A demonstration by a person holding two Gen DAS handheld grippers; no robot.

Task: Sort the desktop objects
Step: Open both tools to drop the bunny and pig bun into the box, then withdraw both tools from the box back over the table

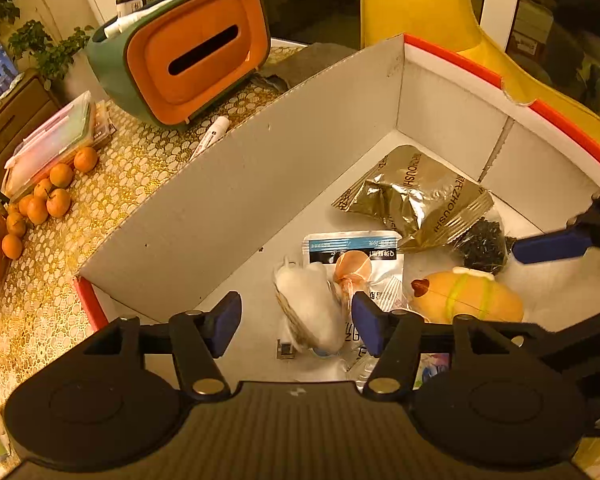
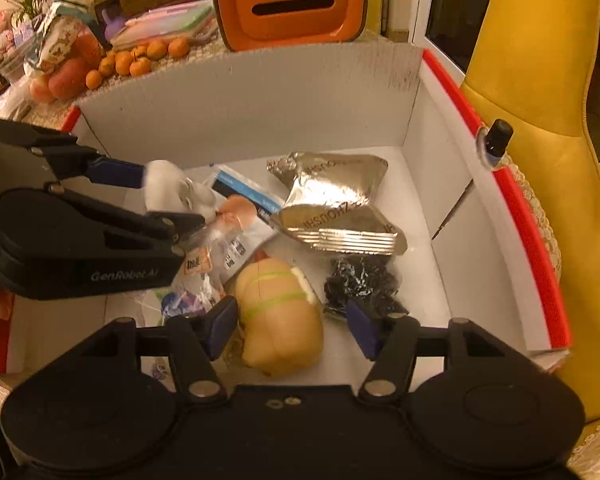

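Observation:
A white cardboard box with red outer sides holds the sorted items. My left gripper hangs over its floor, open, with a white fluffy pouch lying between its fingers and a gap on both sides. From the right wrist view the left gripper shows at the left, around the same pouch. My right gripper is open astride a yellow bun-shaped toy that rests on the box floor. One blue finger of the right gripper shows beside the toy.
Also in the box lie silver snack packets, a bag of black bits and a blue-white packet. Outside stand an orange tissue box, several tangerines, a plastic case and a yellow chair. A small dark bottle sits by the box's right rim.

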